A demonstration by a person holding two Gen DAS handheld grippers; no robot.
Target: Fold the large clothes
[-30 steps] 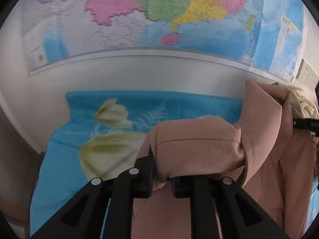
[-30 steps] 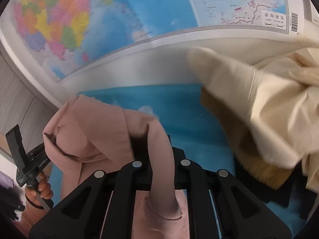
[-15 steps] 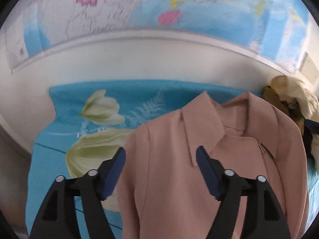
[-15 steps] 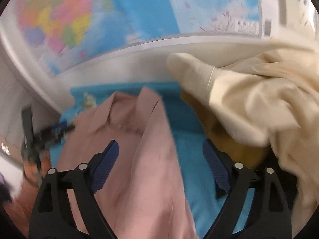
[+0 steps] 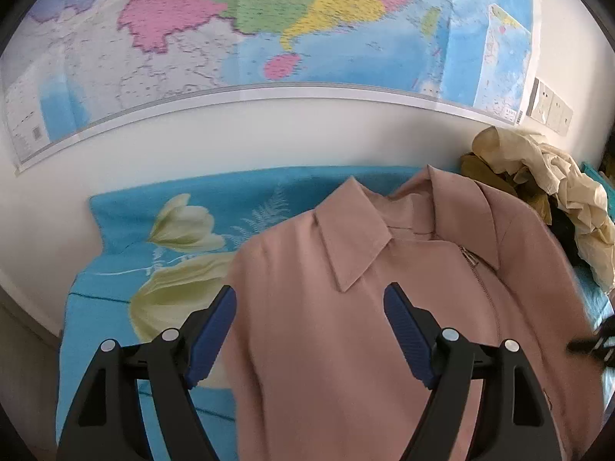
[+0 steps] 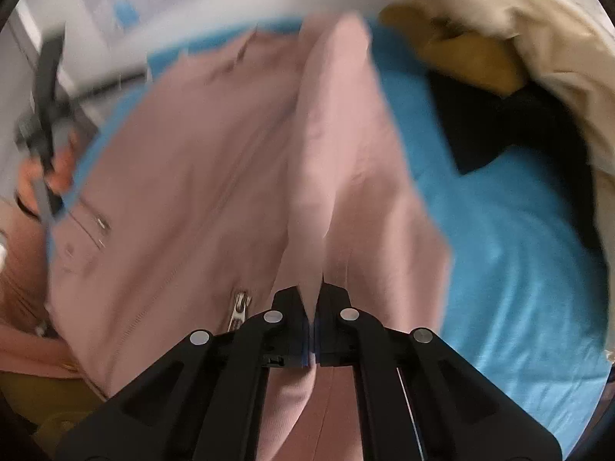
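Observation:
A pink zip-front jacket (image 5: pixel 346 345) lies face up on the blue floral sheet (image 5: pixel 127 215), collar toward the wall. My left gripper (image 5: pixel 309 292) hovers over the jacket's left shoulder. Its jaws are opening, and its blue pads (image 5: pixel 211 334) touch no cloth. In the right wrist view the picture is blurred. My right gripper (image 6: pixel 315 292) is shut on a raised fold of the jacket (image 6: pixel 192 173) along the right sleeve side, beside the zip pull (image 6: pixel 238 311). A hand (image 6: pixel 57 169) holding the left gripper shows at the far left.
A heap of cream and mustard clothes (image 5: pixel 557 184) sits at the right end of the sheet, with a black garment (image 6: pixel 480 126) under it. A wall map (image 5: pixel 269 19) and wall sockets (image 5: pixel 549 103) are behind. Bare blue sheet (image 6: pixel 519 269) lies right of the jacket.
Both grippers let go of the jacket's top and it dropped flat on the sheet. The left one stays open above the shoulder. The right one moved down the jacket and shut on a fold.

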